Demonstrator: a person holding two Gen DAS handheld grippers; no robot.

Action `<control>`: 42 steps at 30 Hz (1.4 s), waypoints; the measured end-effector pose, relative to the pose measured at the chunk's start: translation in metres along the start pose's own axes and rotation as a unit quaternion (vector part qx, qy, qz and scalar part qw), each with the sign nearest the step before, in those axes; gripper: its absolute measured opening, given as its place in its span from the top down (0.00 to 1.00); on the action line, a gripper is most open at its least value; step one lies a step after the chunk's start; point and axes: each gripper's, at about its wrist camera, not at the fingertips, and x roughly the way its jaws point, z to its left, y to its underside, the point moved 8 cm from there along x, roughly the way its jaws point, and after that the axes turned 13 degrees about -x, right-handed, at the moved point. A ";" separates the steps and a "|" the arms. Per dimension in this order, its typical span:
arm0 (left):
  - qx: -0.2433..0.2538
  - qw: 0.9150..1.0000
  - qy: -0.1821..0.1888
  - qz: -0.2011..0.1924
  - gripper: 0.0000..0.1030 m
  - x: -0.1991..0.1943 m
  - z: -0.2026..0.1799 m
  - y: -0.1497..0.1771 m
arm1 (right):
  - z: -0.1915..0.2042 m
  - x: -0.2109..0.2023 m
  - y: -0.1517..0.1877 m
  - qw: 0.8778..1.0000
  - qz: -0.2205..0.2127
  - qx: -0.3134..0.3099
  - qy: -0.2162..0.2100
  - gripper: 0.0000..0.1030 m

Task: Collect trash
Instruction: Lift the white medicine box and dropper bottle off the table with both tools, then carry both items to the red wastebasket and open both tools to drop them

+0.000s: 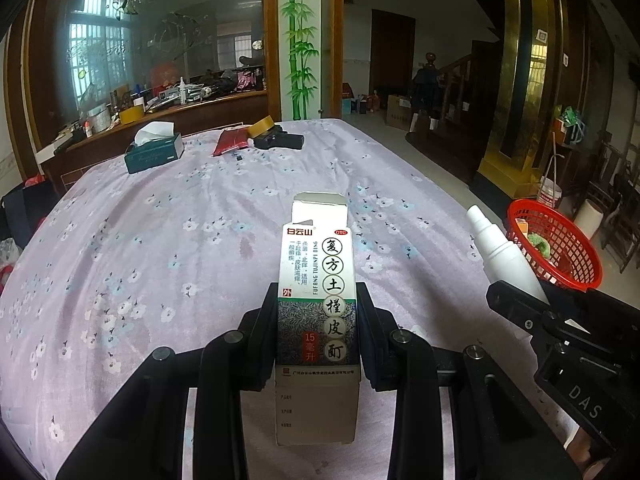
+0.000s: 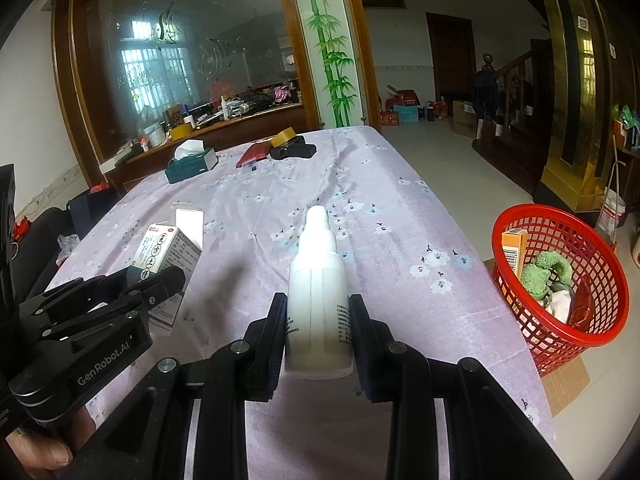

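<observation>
My left gripper (image 1: 317, 308) is shut on an opened medicine box (image 1: 316, 280) with Chinese print, held upright above the purple flowered tablecloth (image 1: 160, 240). The box (image 2: 166, 254) and left gripper (image 2: 160, 284) also show at the left of the right wrist view. My right gripper (image 2: 318, 312) is shut on a white plastic bottle (image 2: 318, 276), nozzle pointing away. The bottle (image 1: 500, 248) and right gripper (image 1: 520, 304) show at the right of the left wrist view. A red mesh basket (image 2: 516, 304) stands off the table's right edge, holding an orange box, green scraps and white paper.
At the table's far end lie a teal tissue box (image 1: 154, 154), a red packet (image 1: 230, 142), a tape roll (image 1: 260, 127) and a black case (image 1: 280, 142). A cluttered wooden counter (image 1: 180, 112) stands behind. The tiled floor (image 2: 460, 152) lies to the right.
</observation>
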 end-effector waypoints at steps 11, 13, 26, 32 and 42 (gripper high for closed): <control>0.015 1.000 0.012 -0.004 0.68 0.002 -0.023 -0.008 | -0.019 -0.006 0.004 1.000 -0.001 0.011 0.014 0.68; 0.018 1.000 0.015 -0.003 0.68 0.003 -0.029 -0.009 | -0.025 -0.008 0.004 1.000 -0.001 0.014 0.018 0.68; 0.042 0.998 0.036 0.003 0.68 0.009 -0.080 -0.012 | -0.068 -0.022 0.015 0.999 -0.003 0.039 0.036 0.68; 0.054 0.997 0.056 0.010 0.68 0.014 -0.115 -0.014 | -0.099 -0.030 0.022 0.997 -0.003 0.058 0.048 0.68; 0.081 0.987 0.128 0.055 0.68 0.033 -0.205 -0.019 | -0.192 -0.046 0.027 0.990 -0.004 0.122 0.073 0.68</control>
